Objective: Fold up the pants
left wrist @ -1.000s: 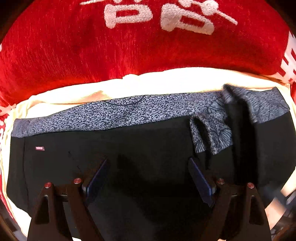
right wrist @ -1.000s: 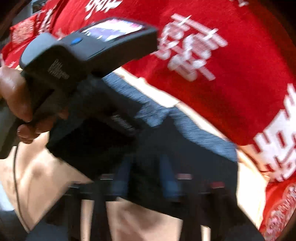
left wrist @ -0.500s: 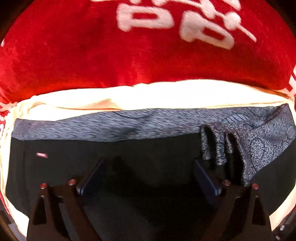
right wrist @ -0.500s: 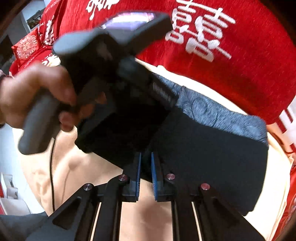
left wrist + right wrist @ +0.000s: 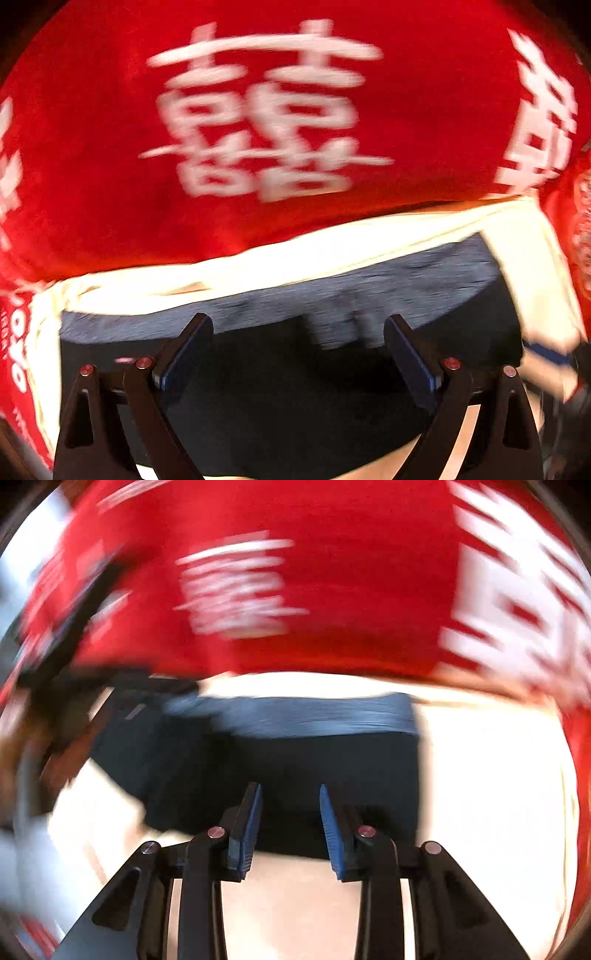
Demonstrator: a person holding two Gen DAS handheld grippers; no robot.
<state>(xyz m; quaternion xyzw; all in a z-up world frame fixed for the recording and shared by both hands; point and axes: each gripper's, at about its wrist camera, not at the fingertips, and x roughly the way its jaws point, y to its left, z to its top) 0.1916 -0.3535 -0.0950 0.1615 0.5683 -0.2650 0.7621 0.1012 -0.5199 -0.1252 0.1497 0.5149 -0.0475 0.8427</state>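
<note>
Folded black pants point(image 5: 295, 398) lying flat.
The speckled grey waistband point(image 5: 332, 295) is running along their far edge, and both views are blurring finer detail.

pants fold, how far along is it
Mostly done: the pants lie as a compact black rectangle, patterned waistband along the far edge, on the cream cloth. Nothing in hand: left tongs and right tongs are open. Left: perhaps a final tidy.
</note>
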